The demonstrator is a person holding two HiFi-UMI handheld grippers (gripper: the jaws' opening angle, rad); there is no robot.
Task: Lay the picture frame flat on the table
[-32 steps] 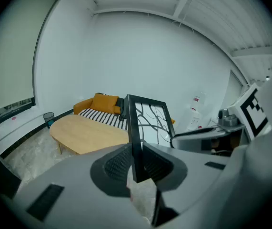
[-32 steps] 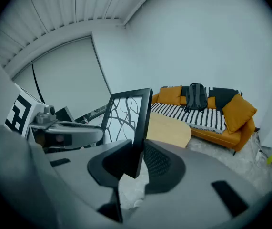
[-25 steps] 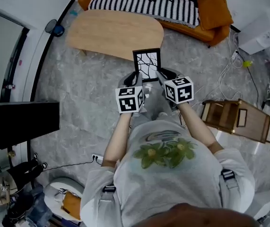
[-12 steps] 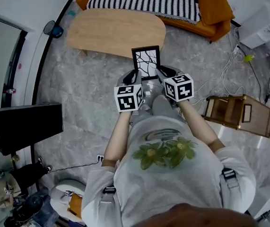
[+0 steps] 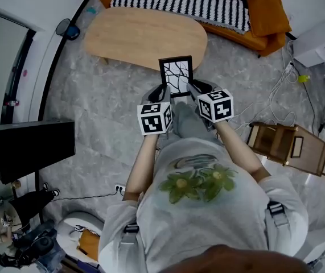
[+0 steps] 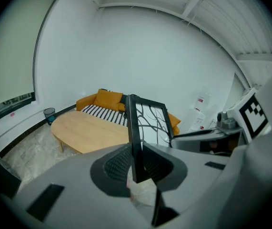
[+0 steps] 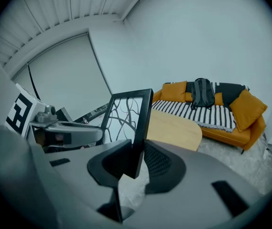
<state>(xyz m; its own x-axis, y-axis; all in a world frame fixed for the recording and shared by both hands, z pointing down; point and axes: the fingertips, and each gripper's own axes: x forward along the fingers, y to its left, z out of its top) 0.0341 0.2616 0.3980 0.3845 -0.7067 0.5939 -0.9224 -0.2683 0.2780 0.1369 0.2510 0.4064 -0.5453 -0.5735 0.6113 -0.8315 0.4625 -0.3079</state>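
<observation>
one picture frame [image 5: 176, 75], two grippers, a left gripper [image 5: 163, 91] and a right gripper [image 5: 192, 89], one wooden desk [image 5: 145, 36], one orange sofa [image 5: 264, 16], one backpack [image 7: 202, 93].

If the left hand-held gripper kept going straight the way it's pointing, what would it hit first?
Probably the wooden table, just ahead of the picture frame clamped in the left hand-held gripper. Depth is unclear, so it might pass above it toward the sofa.

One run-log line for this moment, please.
picture frame: held upright | left gripper: shut on it | right gripper: shut on it | table: ahead
</observation>
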